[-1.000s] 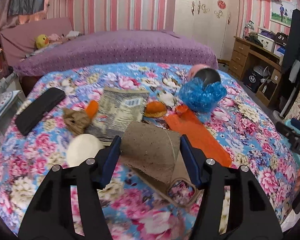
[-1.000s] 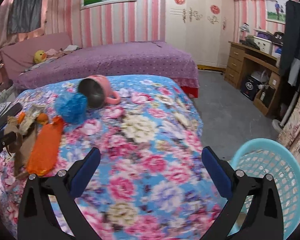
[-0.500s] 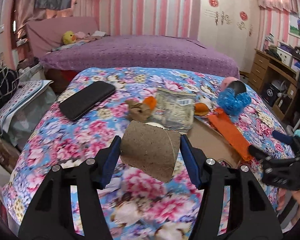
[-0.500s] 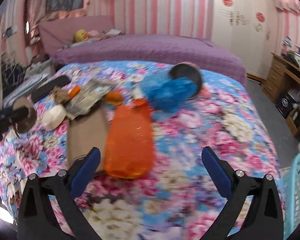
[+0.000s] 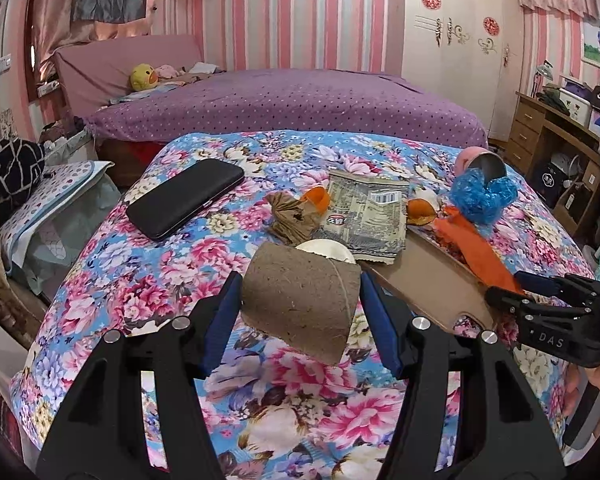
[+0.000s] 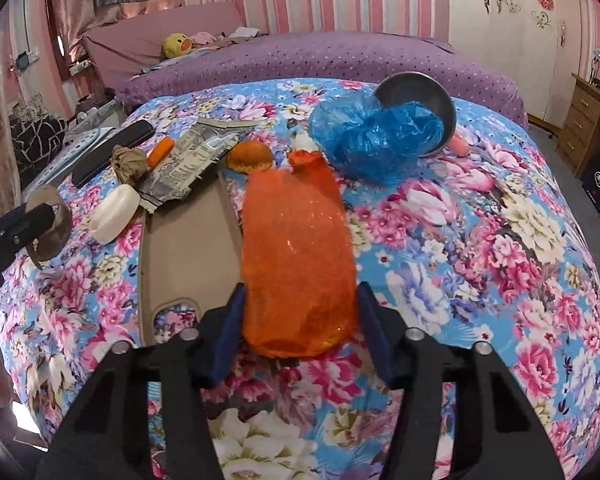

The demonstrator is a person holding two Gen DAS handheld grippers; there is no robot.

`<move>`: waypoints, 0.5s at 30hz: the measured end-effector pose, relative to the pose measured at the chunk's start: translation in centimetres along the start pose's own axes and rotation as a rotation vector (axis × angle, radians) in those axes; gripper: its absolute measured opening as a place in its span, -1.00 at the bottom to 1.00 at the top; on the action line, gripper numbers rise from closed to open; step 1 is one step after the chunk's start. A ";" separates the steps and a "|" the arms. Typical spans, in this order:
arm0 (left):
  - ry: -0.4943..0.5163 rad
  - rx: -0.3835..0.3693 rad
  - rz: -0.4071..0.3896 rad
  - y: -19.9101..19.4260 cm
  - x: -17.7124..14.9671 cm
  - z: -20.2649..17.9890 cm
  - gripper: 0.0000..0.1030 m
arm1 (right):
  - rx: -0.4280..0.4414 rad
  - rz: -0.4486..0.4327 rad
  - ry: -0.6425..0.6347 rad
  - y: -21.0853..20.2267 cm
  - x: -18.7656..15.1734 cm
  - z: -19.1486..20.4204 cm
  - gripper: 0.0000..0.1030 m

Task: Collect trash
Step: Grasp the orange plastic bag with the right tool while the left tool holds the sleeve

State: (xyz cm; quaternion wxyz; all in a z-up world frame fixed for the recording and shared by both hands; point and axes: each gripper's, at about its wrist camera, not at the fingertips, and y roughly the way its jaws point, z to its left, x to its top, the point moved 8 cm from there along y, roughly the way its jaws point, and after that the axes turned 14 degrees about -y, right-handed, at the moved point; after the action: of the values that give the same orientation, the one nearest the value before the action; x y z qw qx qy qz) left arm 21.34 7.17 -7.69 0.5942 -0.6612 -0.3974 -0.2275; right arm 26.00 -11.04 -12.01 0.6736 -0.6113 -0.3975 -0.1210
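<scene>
Since the earlier frame, right gripper (image 6: pixel 300 320) jaws have just been closing around the orange mesh bag (image 6: pixel 296 256); left gripper (image 5: pixel 300 304) clamps the cardboard tube (image 5: pixel 300 300).

Right gripper (image 6: pixel 298 320) swings from the basket side to the crumpled orange mesh bag (image 6: pixel 298 256), jaws just closing around it (near end)

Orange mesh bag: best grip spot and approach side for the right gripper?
Take the orange mesh bag at its rounded near end, coming from the bed's near edge. It lies flat and lengthwise, so the right gripper, jaws just closing, already straddles its narrow width; its far end abuts clutter.
</scene>
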 end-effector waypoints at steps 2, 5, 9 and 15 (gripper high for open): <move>0.005 -0.001 -0.002 0.0 0.0 -0.3 0.14 | 0.011 -0.008 0.000 0.0 0.1 0.1 -0.15; 0.004 -0.003 -0.007 -0.1 0.0 -0.4 0.14 | 0.026 -0.022 -0.001 -0.3 0.3 0.2 -0.29; -0.012 -0.006 -0.010 -0.1 0.2 -0.2 0.14 | 0.023 -0.036 -0.025 -0.9 0.4 0.3 -0.40; -0.032 -0.009 -0.009 -0.1 0.3 0.1 0.14 | 0.002 -0.054 -0.020 -2.0 0.3 -0.7 -0.43</move>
State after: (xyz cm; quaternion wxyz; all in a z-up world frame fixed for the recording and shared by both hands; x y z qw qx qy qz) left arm 21.43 7.30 -7.46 0.5841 -0.6656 -0.4086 -0.2212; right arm 25.16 -12.08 -10.32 0.6666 -0.6008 -0.4209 -0.1326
